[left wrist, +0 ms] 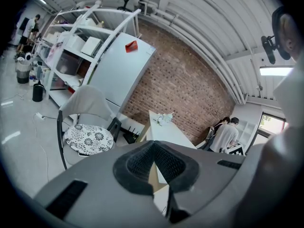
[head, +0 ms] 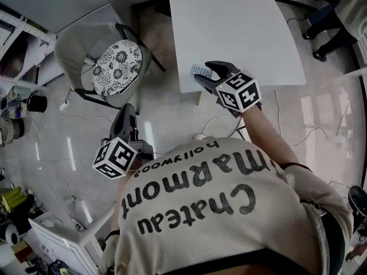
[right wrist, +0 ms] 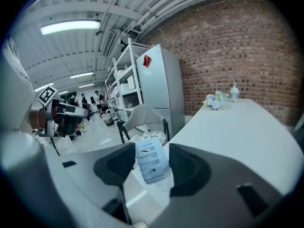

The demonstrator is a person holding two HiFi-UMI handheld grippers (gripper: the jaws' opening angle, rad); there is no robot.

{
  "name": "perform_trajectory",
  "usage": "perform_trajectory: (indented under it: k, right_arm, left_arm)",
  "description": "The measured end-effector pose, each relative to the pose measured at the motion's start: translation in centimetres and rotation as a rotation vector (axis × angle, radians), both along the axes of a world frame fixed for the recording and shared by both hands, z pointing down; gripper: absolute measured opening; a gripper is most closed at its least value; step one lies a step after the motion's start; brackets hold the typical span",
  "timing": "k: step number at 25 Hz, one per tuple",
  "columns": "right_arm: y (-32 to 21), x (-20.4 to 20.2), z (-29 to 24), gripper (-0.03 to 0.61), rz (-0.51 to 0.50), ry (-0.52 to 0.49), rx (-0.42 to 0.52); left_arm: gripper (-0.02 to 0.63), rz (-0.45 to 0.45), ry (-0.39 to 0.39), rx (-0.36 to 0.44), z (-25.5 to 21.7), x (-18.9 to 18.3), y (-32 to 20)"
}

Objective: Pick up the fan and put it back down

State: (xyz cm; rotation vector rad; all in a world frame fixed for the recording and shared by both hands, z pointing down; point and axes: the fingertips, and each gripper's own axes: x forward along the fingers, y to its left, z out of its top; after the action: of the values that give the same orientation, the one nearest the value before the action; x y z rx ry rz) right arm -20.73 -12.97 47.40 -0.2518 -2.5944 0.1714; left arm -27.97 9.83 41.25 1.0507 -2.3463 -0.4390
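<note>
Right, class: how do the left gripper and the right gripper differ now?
The left gripper is shut and empty; the right gripper stands open around the fan. The left gripper hangs over the floor; the right gripper is at the table edge. Both bear marker cubes.

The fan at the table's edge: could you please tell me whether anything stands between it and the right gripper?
Nothing visible does. The fan stands between the right gripper's open jaws, on the table's near edge.
</note>
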Motion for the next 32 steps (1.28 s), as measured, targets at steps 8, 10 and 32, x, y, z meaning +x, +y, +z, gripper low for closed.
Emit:
perform_trajectory:
  k: [8, 10, 32]
  right_arm:
    - [0.2, 0.0, 0.1, 0.218, 0.017, 0.011, 0.009]
    - [0.2, 0.0, 0.2, 0.216, 0.02, 0.015, 0.01]
    - [-0.5, 0.6, 0.1, 0.187, 0.066, 0.013, -0.005]
  left_arm:
    - [0.002, 0.022, -0.005, 0.012, -0.3, 0.1, -0.6]
    - [0.002, 0.023, -0.005, 0.012, -0.3, 0.1, -0.7]
    - [0.002, 0.012, -0.006, 0.008, 0.1, 1.4, -1.3]
